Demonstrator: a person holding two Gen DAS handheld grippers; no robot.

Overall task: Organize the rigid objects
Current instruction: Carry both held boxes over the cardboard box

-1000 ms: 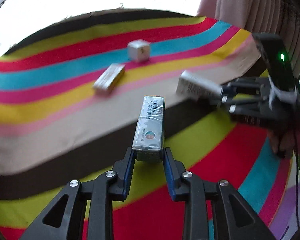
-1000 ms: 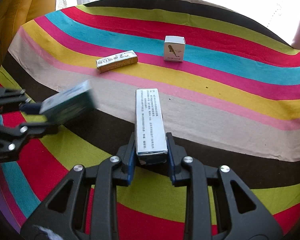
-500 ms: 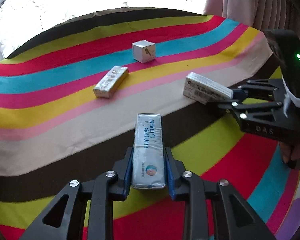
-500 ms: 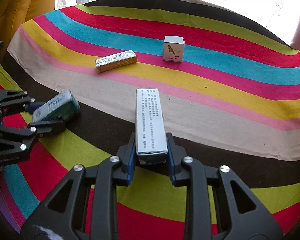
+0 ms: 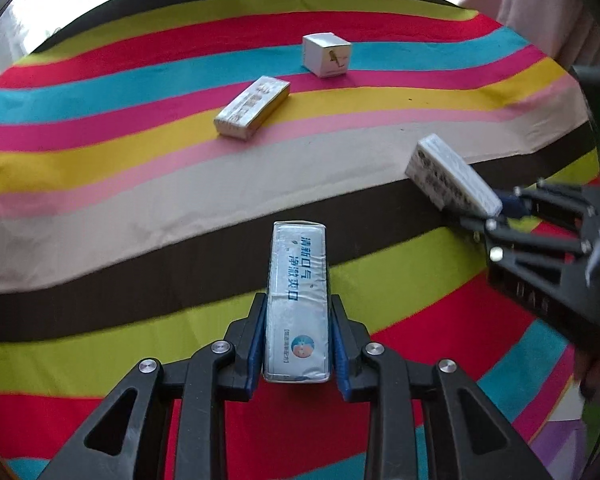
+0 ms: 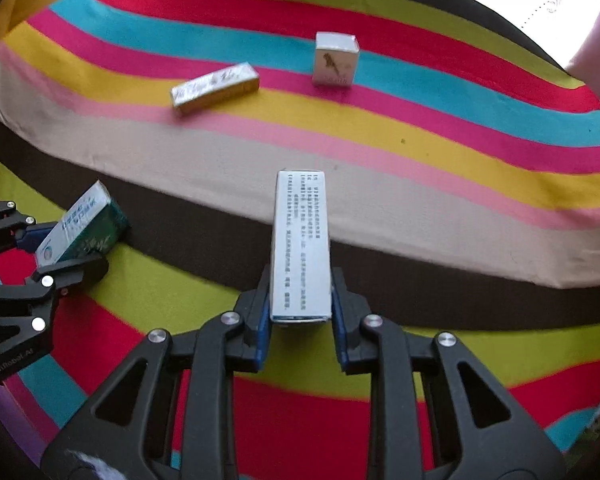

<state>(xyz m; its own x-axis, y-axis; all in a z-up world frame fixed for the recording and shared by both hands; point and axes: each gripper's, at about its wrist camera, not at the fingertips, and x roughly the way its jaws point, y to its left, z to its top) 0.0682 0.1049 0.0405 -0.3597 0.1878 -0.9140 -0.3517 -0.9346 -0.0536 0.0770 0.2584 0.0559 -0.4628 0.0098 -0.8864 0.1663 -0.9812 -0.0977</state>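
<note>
Left gripper (image 5: 297, 354) clamps a silver toothpaste box (image 5: 298, 304). Right gripper (image 6: 300, 320) clamps a white text-printed box (image 6: 301, 248). Both hang over the striped cloth (image 5: 140, 208).

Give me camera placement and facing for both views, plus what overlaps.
Left wrist: sits on the left gripper, looks steeply down along its fingers, shut on a silver box with blue print; the right gripper and a bit of hand show at right.
Right wrist: sits on the right gripper, same downward tilt, shut on a white box of fine print; the left gripper shows at left.
Shared: striped cloth, gold-sided box, small white cube box.
</note>
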